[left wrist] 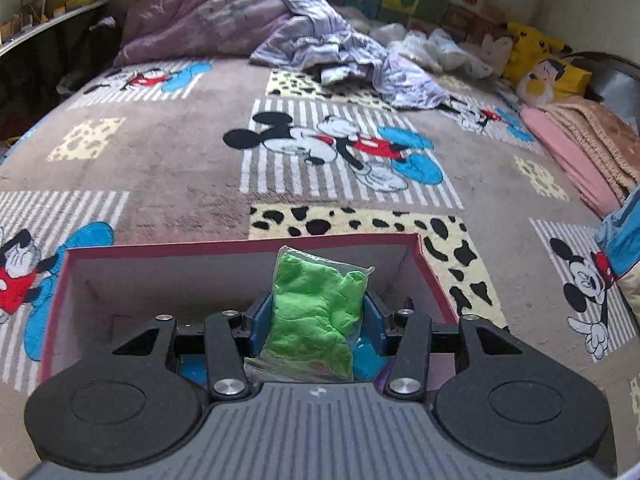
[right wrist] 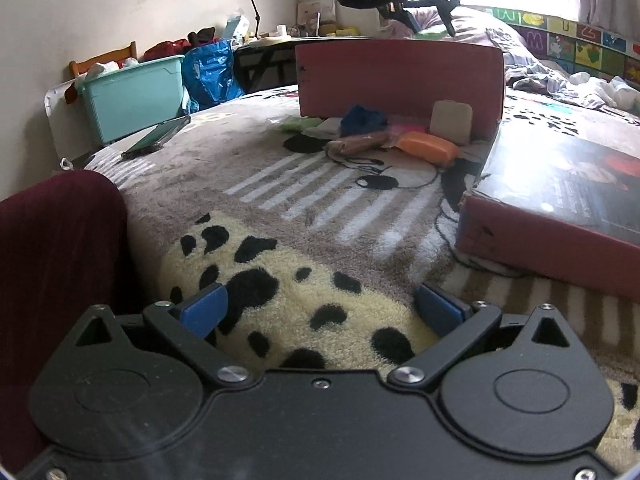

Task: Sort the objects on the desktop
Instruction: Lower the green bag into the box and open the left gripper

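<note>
Left gripper: black linkage arms, blue pads, pitched steeply downward. Its jaws are drawn close and clamp a clear plastic bag of bright green fluffy material from both sides, the pads pressing into the bag's flanks. The bag stands upright between the pads.

Right gripper: same black frame, blue ribbed fingertips set wide apart, nothing between them. It is angled gently downward and sits low. In the right wrist view the left gripper appears high at the top edge, seen from beneath.
</note>
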